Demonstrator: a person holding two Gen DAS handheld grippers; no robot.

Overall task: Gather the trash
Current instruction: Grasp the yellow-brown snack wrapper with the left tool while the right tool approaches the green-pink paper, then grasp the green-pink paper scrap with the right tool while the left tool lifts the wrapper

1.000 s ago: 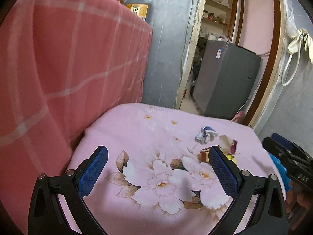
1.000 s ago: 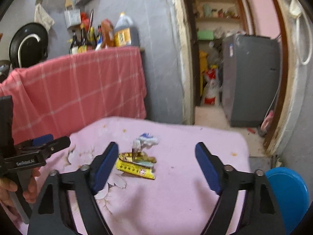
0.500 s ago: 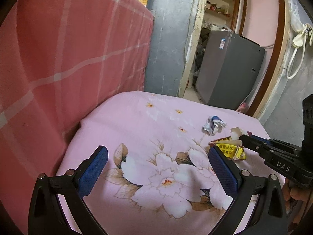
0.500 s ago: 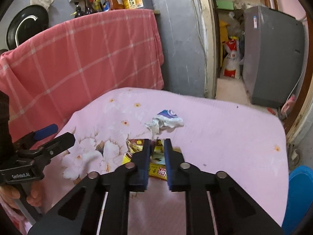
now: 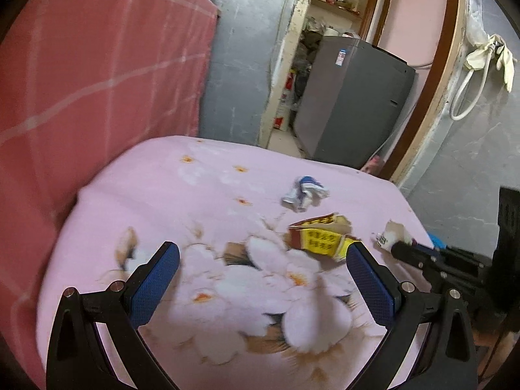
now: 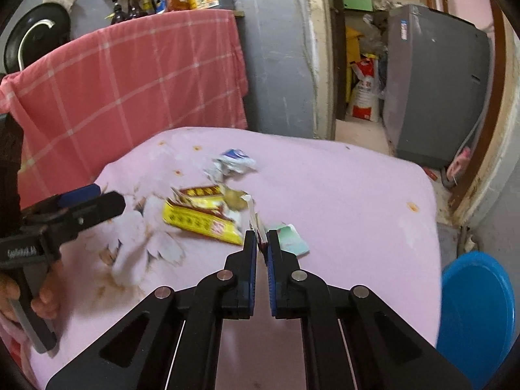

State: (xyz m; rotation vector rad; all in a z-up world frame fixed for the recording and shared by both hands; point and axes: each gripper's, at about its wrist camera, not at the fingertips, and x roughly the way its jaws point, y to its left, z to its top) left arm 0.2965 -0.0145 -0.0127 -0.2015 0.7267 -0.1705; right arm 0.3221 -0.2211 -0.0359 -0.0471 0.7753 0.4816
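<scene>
Item: my right gripper point(image 6: 261, 239), jaws clenched on a white scrap wrapper point(image 6: 253, 214) lifted near the middle of the pink floral table point(image 6: 341, 195). My left gripper point(image 5: 260, 279): released, empty. Yellow wrapper point(image 6: 198, 219) beside it; crumpled blue-white wrapper point(image 6: 235, 162) toward the far edge.

left gripper point(image 5: 261, 279): black frame | blue textured pads | silver screws | lettering perhaps white

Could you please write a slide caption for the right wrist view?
Right gripper shut on a torn wrapper, beside yellow packaging on the pink floral cloth.
</scene>
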